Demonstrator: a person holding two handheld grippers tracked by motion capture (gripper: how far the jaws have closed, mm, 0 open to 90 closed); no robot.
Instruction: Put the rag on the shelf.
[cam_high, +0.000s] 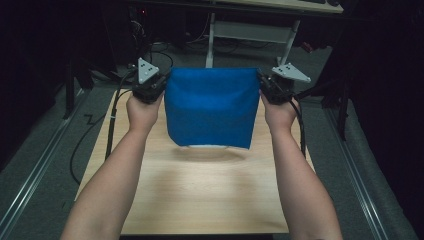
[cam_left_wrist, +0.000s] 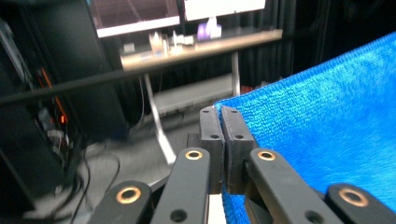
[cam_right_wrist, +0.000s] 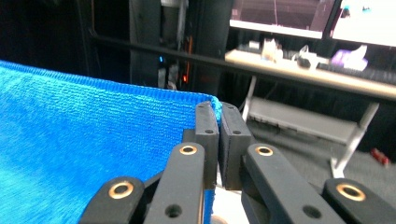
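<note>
While the blue cloth (cam_high: 210, 107) hangs above the table (cam_high: 200, 200), both grippers' fingers (cam_left_wrist: 219, 135) pinch its top corners.

One blue microfibre cloth (cam_high: 210, 107), at twelve o'clock over one wooden table (cam_high: 200, 195); two grippers, left (cam_high: 150, 90) at ten, right (cam_high: 275, 90) at two.

Right gripper (cam_right_wrist: 219, 112) pinching top corner of blue cloth (cam_right_wrist: 84, 154), black jaws pressing together with corner edge between them. Cloth hanging taut, spreading away to left from jaws, top hem running straight. Dark bar (cam_right_wrist: 280, 70) crossing behind. Desk (cam_right_wrist: 317, 74) standing beyond on white legs, carrying small clutter, too blurred to identify. Lit screens (cam_right_wrist: 322, 16) glowing above desk.
</note>
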